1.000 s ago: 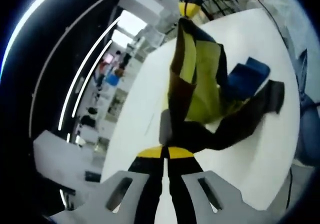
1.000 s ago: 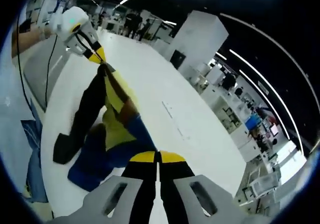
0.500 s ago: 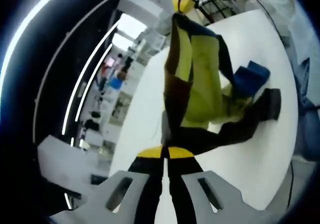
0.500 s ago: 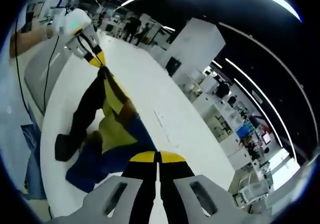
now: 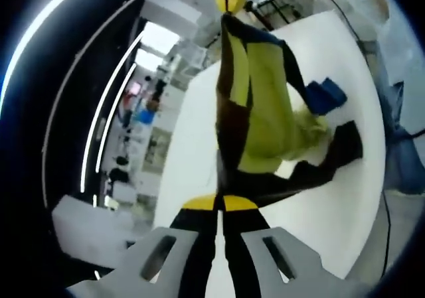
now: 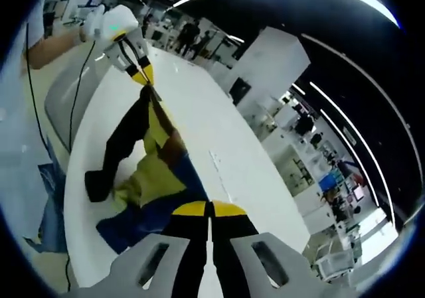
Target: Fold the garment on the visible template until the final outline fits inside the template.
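The garment [image 5: 265, 112], yellow-green with black, brown and blue panels, hangs stretched between both grippers above the white table [image 5: 189, 139]. At the bottom of the left gripper view, my left gripper [image 5: 219, 204] is shut on one end. My right gripper [image 5: 229, 0] holds the other end at the top. In the right gripper view, my right gripper [image 6: 209, 210] is shut on the garment [image 6: 156, 178], and the left gripper [image 6: 143, 77] pinches the far end. A black sleeve [image 6: 109, 162] and a blue part [image 6: 129, 222] still rest on the table [image 6: 219, 132].
Blue fabric [image 5: 402, 158] hangs past the table's edge, also seen as blue fabric [image 6: 46, 208]. A gloved hand [image 6: 99, 26] holds the far gripper, with a cable [image 6: 73, 105] trailing from it. White cabinets [image 6: 265, 59] and people [image 6: 189, 32] stand beyond the table.
The garment has been pulled tauter and higher between the two grippers. Its blue part and black sleeve have drawn in closer under the body.
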The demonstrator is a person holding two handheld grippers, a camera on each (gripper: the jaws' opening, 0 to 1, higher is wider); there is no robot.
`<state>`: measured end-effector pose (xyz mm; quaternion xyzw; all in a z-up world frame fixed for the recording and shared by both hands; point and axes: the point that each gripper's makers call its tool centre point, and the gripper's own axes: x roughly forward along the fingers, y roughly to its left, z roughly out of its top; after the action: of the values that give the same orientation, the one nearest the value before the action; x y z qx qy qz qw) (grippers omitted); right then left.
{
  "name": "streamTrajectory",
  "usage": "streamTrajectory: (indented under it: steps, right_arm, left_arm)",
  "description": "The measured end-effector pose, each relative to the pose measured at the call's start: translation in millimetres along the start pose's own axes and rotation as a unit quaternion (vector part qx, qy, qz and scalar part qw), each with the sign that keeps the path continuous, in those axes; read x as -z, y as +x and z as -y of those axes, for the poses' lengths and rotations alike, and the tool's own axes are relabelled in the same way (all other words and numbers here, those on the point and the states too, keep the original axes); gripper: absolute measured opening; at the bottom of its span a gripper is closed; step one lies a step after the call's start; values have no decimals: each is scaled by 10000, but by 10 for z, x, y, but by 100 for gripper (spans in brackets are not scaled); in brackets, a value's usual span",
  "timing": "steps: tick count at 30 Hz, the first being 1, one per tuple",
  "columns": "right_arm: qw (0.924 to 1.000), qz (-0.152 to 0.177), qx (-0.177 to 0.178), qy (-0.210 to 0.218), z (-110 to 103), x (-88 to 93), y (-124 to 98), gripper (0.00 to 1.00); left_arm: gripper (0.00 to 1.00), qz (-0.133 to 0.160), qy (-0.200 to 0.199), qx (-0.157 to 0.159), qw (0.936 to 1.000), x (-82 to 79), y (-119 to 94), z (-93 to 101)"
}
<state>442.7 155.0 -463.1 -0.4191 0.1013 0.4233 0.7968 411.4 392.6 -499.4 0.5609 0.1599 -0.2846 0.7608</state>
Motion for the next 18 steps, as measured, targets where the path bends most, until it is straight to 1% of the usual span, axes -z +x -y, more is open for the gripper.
streamTrajectory:
  steps: [2,6,9,12,15,18]
  right_arm:
    - [9999,-45,-10,-124,42,-39,-38,1]
    - [9995,-89,-2,-307,117,-144,-124,1]
    - [9991,-119,-73,-391,131,-190,-156,1]
    - [9985,-193,-165,-477,133,-204,-172,1]
    - [9981,-199,-355,-459,134,-233,-198,1]
    - [9974,-218,-508,-459,153,-267,-234,1]
  left_arm:
    - [0,-7,80,23,10000,-36,-37,-39]
    - [0,-3,213,-35,9998,-120,-130,-154]
    - [0,-33,313,26,9995,-131,-154,-184]
    - [0,-69,400,124,9991,-119,-179,-212]
    - [0,-106,520,216,9984,-121,-217,-266]
    - [0,-139,631,236,9976,-145,-279,-336]
